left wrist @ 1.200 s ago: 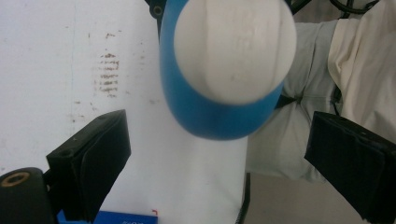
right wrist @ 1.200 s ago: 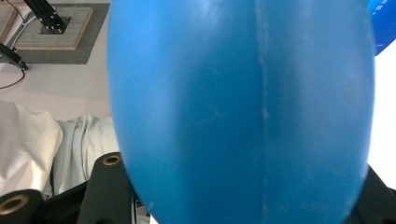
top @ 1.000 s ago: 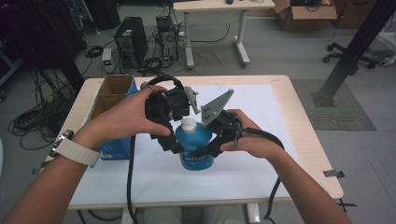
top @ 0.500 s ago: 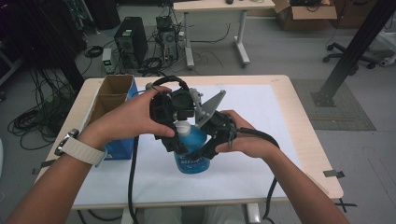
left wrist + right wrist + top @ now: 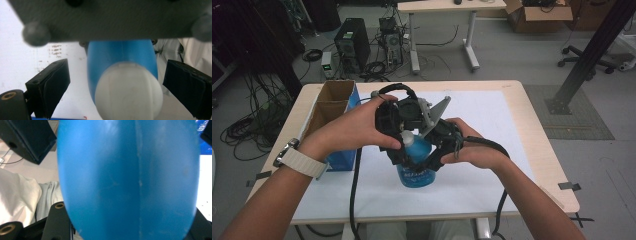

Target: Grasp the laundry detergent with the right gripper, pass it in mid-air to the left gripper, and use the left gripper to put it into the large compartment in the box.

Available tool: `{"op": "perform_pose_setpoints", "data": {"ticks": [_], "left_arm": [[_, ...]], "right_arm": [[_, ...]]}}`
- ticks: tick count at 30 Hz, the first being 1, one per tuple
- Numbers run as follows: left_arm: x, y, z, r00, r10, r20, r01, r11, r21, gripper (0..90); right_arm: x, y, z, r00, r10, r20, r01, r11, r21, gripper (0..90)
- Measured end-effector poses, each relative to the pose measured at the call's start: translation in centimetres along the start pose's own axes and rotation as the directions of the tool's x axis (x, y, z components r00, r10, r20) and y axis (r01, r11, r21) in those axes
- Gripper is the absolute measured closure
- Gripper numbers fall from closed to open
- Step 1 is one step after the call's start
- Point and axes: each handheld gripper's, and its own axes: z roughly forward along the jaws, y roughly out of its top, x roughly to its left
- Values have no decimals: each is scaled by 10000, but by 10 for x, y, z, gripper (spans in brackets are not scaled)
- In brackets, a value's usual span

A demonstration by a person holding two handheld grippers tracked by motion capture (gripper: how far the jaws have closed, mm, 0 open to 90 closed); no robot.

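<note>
High view: at frame centre, the right gripper [image 5: 424, 159] is clamped on the blue bottle [image 5: 416, 170]. Left gripper view: the left gripper [image 5: 115, 87] jaws stand spread, clear of the white cap [image 5: 128, 91]. Right gripper view: bottle body fills the middle, pressed between both jaws

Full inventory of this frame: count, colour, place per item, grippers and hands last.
bottle: 1, blue with white cap, mid table, between both grippers
box: 1, cardboard with blue side, left table edge, open
sheet: 1, white, covering the table top
table: 1, light wood, centre
computer tower: 1, black, on floor behind table
far table: 1, light, back of room
left gripper: 1, black, jaws open either side of cap
right gripper: 1, black, shut on bottle body
hands: 2, one per gripper
</note>
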Motion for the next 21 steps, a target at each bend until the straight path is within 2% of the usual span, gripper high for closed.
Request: {"op": "perform_pose_setpoints", "data": {"ticks": [8,21], "left_arm": [[1,0,2,10000,44,-2,-44,10000,55,78],[1,-1,3,9999,135,77,-136,9999,45,163]], "right_arm": [[0,0,0,10000,23,-65,-23,10000,20,431],[-1,0,0,10000,11,-50,-11,10000,73,431]]}}
